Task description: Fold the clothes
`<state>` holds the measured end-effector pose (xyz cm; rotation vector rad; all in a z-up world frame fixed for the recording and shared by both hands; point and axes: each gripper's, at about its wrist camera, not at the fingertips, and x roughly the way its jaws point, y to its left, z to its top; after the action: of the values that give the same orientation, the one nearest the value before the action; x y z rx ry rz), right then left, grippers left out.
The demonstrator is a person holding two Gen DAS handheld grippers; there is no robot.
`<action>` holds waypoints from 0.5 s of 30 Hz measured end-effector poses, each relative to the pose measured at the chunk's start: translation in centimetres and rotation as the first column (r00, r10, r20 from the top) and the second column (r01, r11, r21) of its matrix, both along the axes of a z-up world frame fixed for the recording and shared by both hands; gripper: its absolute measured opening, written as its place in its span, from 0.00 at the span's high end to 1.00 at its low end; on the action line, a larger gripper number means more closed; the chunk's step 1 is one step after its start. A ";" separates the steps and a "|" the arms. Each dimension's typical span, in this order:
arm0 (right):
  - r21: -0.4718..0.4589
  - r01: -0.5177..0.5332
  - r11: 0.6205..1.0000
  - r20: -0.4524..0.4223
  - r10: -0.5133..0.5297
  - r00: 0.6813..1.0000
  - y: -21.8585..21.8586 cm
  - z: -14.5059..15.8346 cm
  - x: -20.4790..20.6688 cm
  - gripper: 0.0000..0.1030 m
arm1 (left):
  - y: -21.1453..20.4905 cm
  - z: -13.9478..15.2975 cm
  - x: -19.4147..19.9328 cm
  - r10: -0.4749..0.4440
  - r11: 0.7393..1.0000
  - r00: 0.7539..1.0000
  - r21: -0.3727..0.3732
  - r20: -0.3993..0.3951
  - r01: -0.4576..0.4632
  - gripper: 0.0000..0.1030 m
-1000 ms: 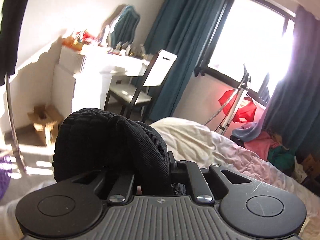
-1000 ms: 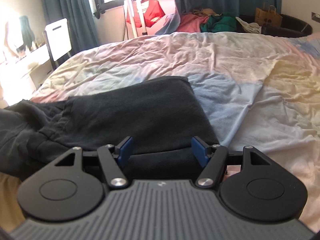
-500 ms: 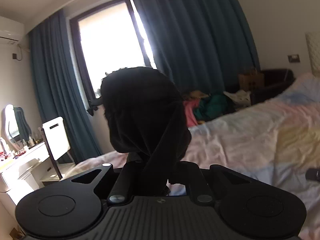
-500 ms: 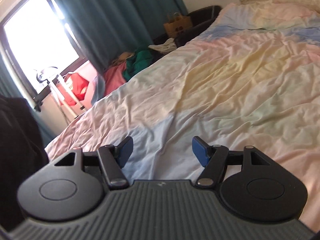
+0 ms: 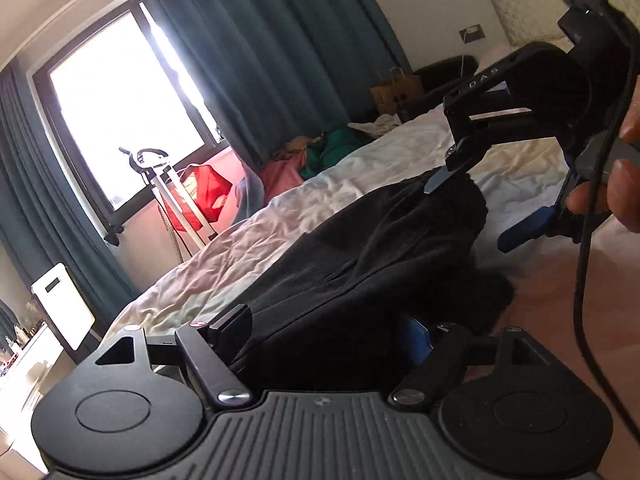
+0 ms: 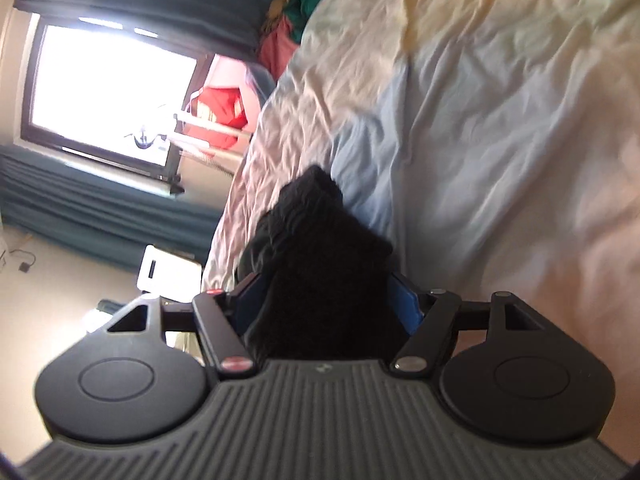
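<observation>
both tongs are working on one black garment (image 5: 360,264), a thick, soft knit that is sagging and bunching wherever it is not supported. in the left wrist view the left tongs (image 5: 326,332) are standing spread wide, with cloth lying between the fingers but not being pinched. in the right wrist view the right tongs (image 6: 324,300) are clenching on a wad of the same fabric (image 6: 320,264), blue pads pressing its sides. a little farther off, the left view is showing those right tongs (image 5: 472,196) lifting a gathered edge off the bed (image 5: 400,148), so the garment is hanging partly raised and partly draped on the pale crumpled cover (image 6: 500,120). it is looking light but limp and rather bulky, with nothing fragile or slippery about it; it is probably going to handle best taken by a hem or corner, both grips well apart to keep it taut. beyond the bed, a clothes pile (image 5: 320,152), teal curtains (image 5: 280,60) and a bright window (image 5: 120,108) are showing.
</observation>
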<state>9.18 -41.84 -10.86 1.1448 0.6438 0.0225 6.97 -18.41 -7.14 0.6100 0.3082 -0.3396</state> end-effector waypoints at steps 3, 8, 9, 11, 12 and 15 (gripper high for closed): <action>-0.044 -0.053 0.998 -0.035 0.052 0.998 1.6 -0.3 1.3 0.18 | 4.3 0.5 0.7 0.107 0.993 0.994 -0.044 0.008 -0.106 0.23; -0.097 -0.139 0.986 -0.081 0.131 0.988 4.1 -0.9 3.4 0.08 | 11.7 0.7 4.4 0.323 0.856 0.919 -0.345 -0.225 -0.385 0.24; -0.094 -0.151 0.984 -0.075 0.144 0.987 4.4 -1.0 3.9 0.08 | 12.8 0.5 4.7 0.322 0.823 0.906 -0.392 -0.275 -0.411 0.24; -0.095 -0.173 0.980 -0.057 0.168 0.984 5.0 -0.8 4.5 0.07 | 14.7 0.8 4.8 0.323 0.775 0.885 -0.442 -0.336 -0.451 0.24; -0.101 -0.182 0.978 -0.044 0.178 0.983 5.3 -0.4 4.7 0.07 | 15.6 0.9 4.7 0.323 0.754 0.874 -0.460 -0.363 -0.470 0.24; -0.157 -0.233 0.960 0.025 0.240 0.970 6.2 1.8 4.3 0.07 | 17.5 1.0 4.0 0.323 0.725 0.854 -0.473 -0.407 -0.500 0.24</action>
<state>13.49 -35.69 -9.04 0.9116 0.7280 0.1992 10.97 -0.92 -6.12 -0.1205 0.5996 -0.0659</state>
